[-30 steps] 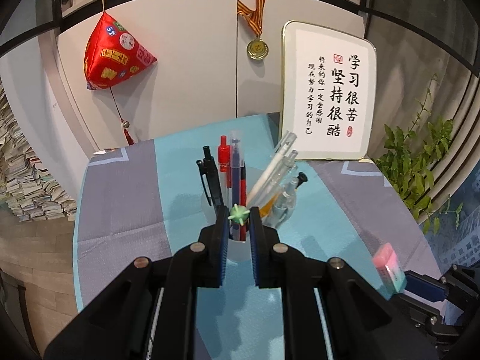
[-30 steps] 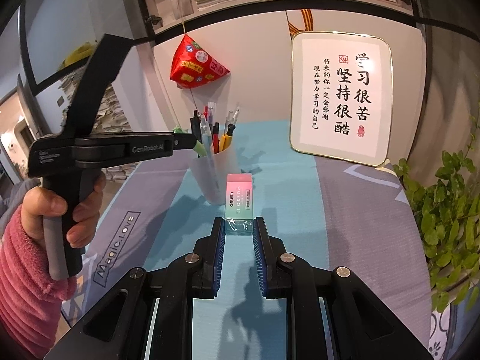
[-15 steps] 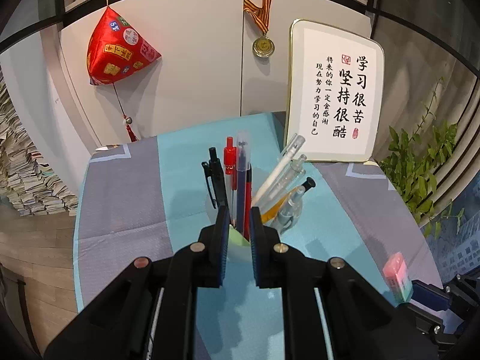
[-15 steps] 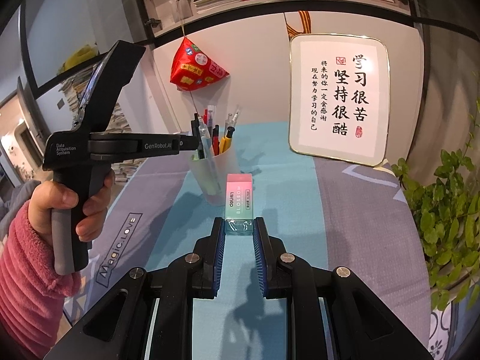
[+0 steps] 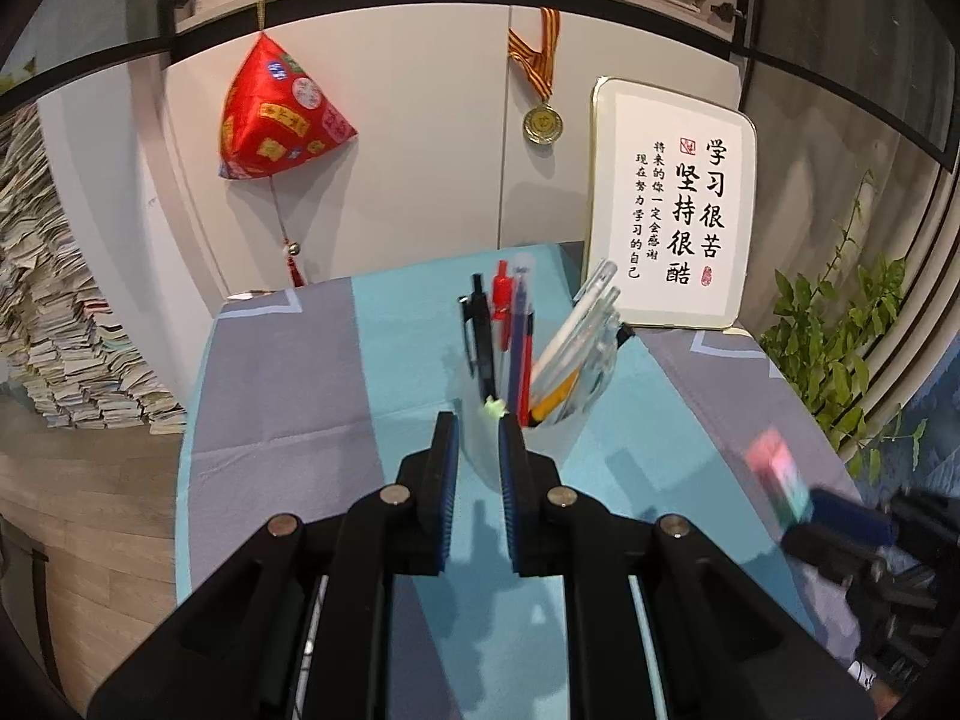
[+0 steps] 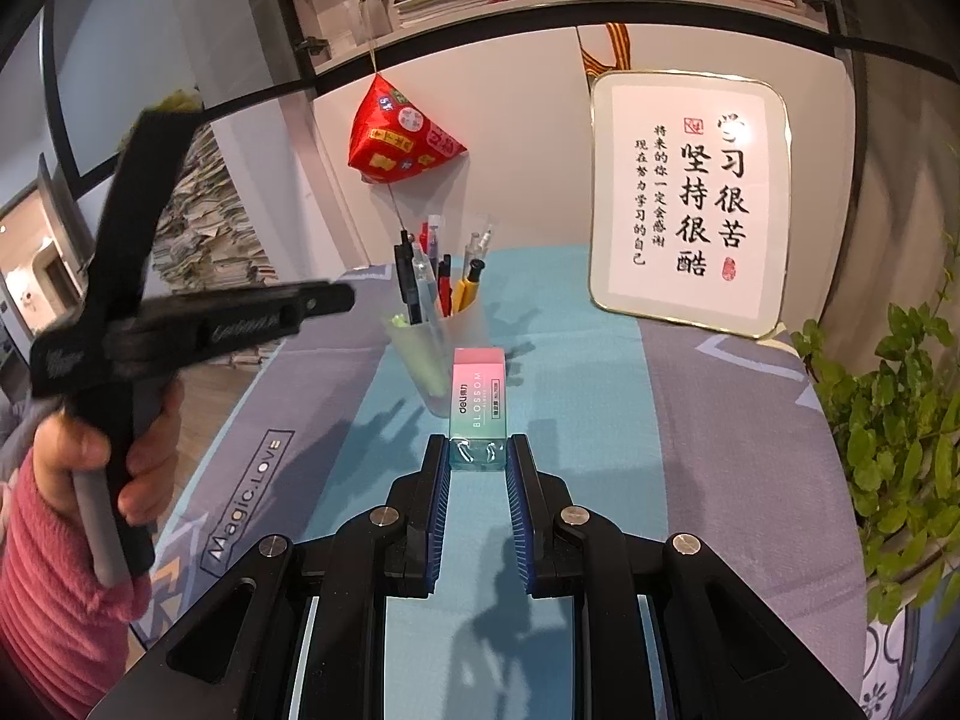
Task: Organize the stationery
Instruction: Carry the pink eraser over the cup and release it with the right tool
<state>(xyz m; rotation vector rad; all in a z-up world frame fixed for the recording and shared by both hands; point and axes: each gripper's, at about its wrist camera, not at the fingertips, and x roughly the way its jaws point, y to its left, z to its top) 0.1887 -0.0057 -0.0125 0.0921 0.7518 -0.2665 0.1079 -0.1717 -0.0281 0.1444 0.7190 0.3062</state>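
Eraser [image 6: 478, 402]: sleeved block, clamped by its near end in the right gripper [image 6: 478, 456], above the cloth, cup [image 6: 433, 354] of pens at 11 o'clock. Likely light, stiff, slightly slick sleeve; grip the long sides. Left gripper [image 5: 478, 433]: fingers nearly together, empty.

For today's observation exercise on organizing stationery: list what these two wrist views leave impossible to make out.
- Eraser, left wrist view: motion-blurred, label unreadable.
- Right gripper, left wrist view: blurred, partly cut off by the frame edge.
- Pen cup bottom, right wrist view: hidden behind the eraser.
- Small green pen topper, left wrist view: too small to identify.
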